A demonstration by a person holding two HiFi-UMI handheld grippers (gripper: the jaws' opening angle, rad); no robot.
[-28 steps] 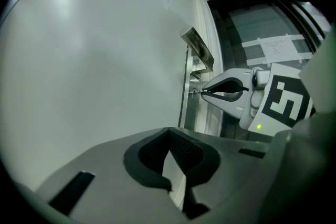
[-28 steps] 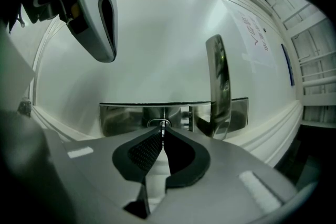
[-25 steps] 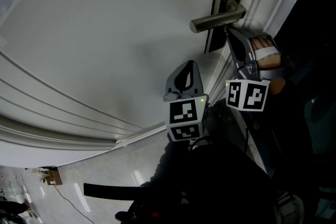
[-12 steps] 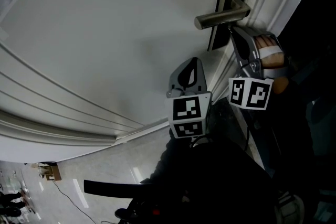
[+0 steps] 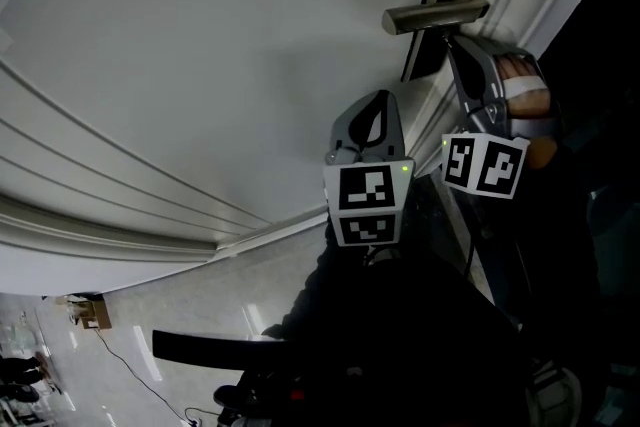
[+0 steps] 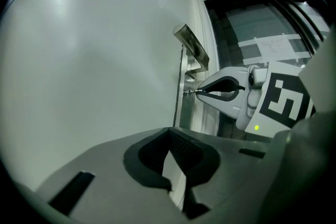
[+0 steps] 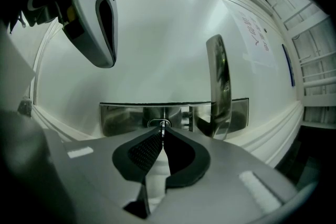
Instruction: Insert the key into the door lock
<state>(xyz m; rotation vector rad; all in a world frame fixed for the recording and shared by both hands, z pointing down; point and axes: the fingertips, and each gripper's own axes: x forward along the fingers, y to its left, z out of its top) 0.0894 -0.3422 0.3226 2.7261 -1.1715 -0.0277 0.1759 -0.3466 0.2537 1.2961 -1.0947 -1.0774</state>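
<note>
Pinching the key [image 7: 162,128], our right hand-held gripper [image 7: 163,134] points its long axis straight at the keyhole [image 7: 153,123] just ahead; our left hand-held gripper [image 6: 169,131], pressed together empty, lies farther off.

A pale, glossy floor [image 5: 200,315] is seen at the lower left, and a small brown box [image 5: 95,313] is set near its far edge. White mouldings [image 5: 100,235] are run above it. A paper sheet [image 6: 275,45] is stuck on dark glass [image 6: 252,18].
</note>
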